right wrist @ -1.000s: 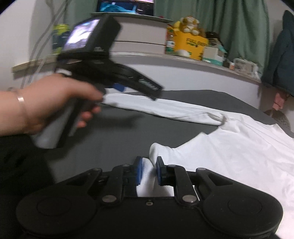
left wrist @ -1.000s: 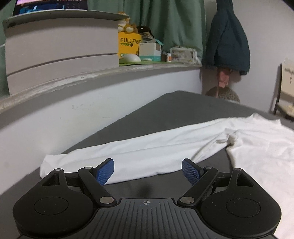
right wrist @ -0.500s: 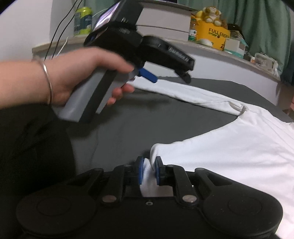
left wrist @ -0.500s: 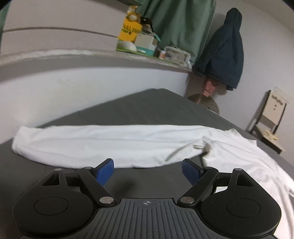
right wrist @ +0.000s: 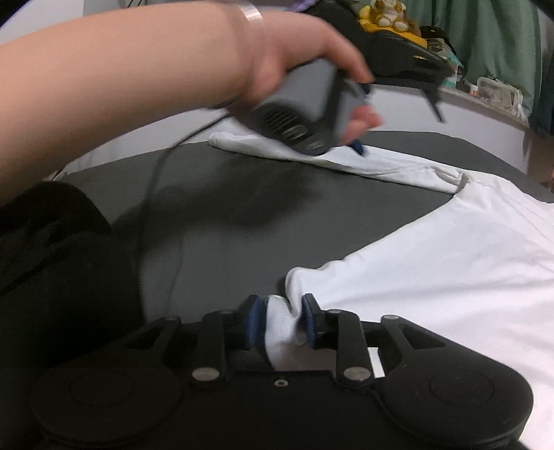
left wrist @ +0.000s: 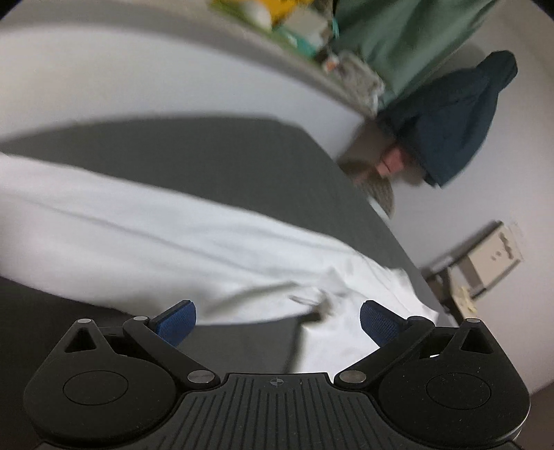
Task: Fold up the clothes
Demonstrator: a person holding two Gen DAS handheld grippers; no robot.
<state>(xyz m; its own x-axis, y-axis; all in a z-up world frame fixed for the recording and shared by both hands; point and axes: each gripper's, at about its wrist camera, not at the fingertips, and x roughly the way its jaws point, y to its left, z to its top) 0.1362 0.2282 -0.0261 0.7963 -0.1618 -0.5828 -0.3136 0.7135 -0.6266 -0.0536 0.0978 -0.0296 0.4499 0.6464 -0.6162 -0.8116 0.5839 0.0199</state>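
Note:
A white long-sleeved shirt [right wrist: 450, 263] lies spread on a dark grey bed [right wrist: 242, 214]. Its far sleeve [left wrist: 138, 242] stretches out to the left. My left gripper [left wrist: 277, 311] hovers just above the spot where that sleeve meets the body, tilted, its jaws opening wide with nothing between them. In the right wrist view a person's hand [right wrist: 294, 52] carries that left gripper [right wrist: 396, 126] over the far sleeve [right wrist: 381, 166]. My right gripper [right wrist: 281, 320] sits low at the bed's near side; its jaws are opening, and a bunched end of the near sleeve still fills the gap and touches both pads.
A ledge [left wrist: 294, 24] with boxes and clutter runs behind the bed, a green curtain [left wrist: 408, 34] above it. A dark blue jacket [left wrist: 457, 117] hangs on the wall; a small pale chair [left wrist: 484, 263] stands past the bed's corner. Dark cloth [right wrist: 52, 259] and a cable [right wrist: 155, 180] lie near left.
The left gripper swept right along the far sleeve toward the shirt's body, rolled, and spread its jaws wider. The right gripper stayed in place and its jaws parted a little around the cloth.

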